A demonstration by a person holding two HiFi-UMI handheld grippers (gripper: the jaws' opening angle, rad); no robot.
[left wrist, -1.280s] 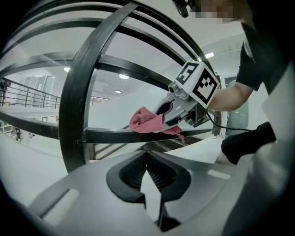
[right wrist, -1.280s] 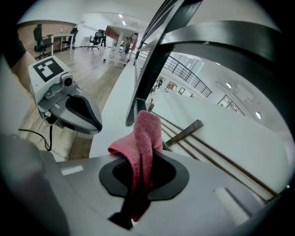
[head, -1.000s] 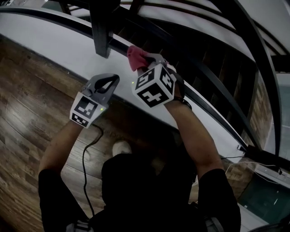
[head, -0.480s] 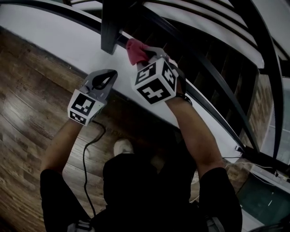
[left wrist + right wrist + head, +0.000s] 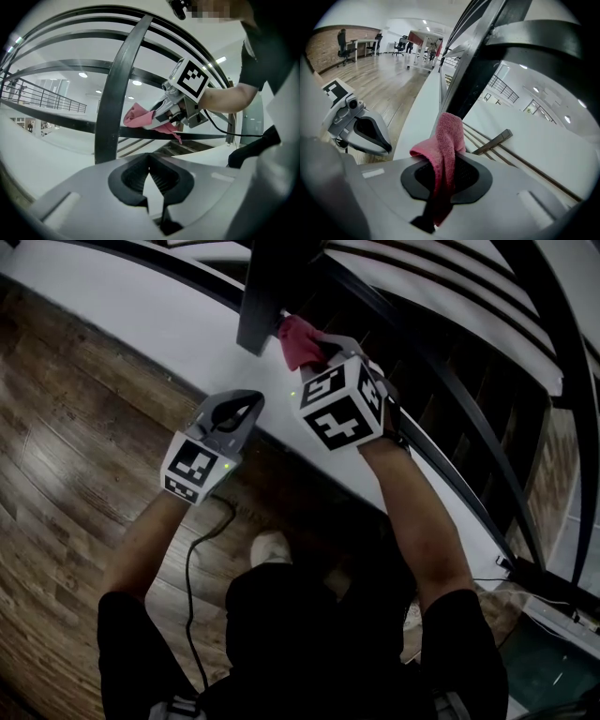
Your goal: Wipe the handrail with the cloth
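A pink cloth is clamped in my right gripper, which is shut on it. The cloth rests against the black handrail, right beside a thick black post. In the right gripper view the cloth sticks up from between the jaws and folds over to the left. From the left gripper view, the cloth lies on the dark rail. My left gripper hangs just left of the right one, shut and empty, clear of the rail.
A white ledge runs under the rail, with wooden floor on the near side. A black cable hangs from the left gripper. More dark rails and stair treads lie beyond. Office chairs and desks stand far off.
The right gripper has slid the cloth along the rail toward the black post, closing the gap to it. The left gripper has kept alongside, still shut.
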